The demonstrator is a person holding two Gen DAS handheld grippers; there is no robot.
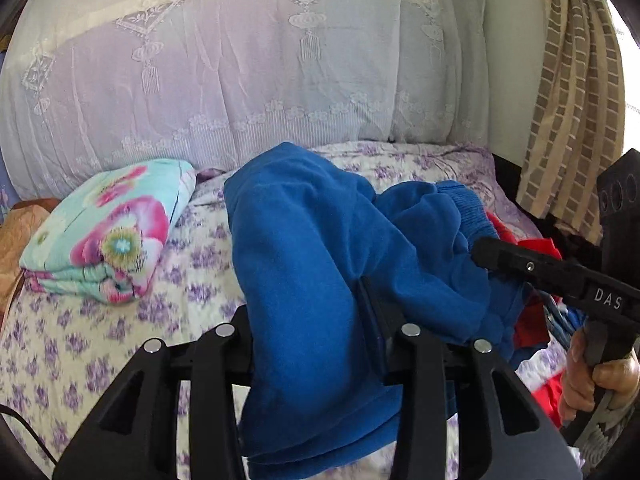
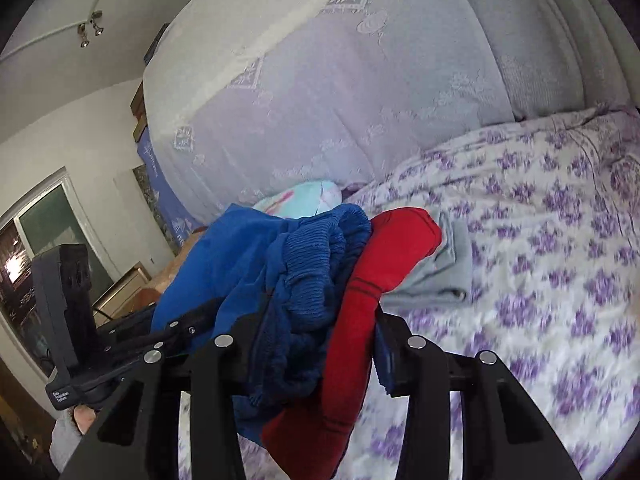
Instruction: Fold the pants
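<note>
Your left gripper (image 1: 312, 344) and right gripper (image 2: 316, 344) clamp soft, floppy blue pants (image 1: 304, 240) mid-frame; regrip at the waistband.

- Blue pants (image 1: 304, 240): 1, lifted above the floral bedspread (image 1: 100, 340)
- Red garments (image 2: 384, 264): 1, on the bedspread side of the pants waistband, bunched against it
- Grey folded cloths (image 2: 440, 276): 1, flat on the bedspread
- Folded flowered turquoise quilts (image 1: 104, 232): 1, on the bedspread, at its lace-draped far end
- Handheld grippers: 2, left gripper (image 1: 316, 344) and right gripper (image 2: 316, 356), both above the bedspread
- Hands in view: right hand (image 1: 600, 376) 1; left only a sliver
- Ceiling spotlights (image 2: 90, 32): 2, high above the bedspread
</note>
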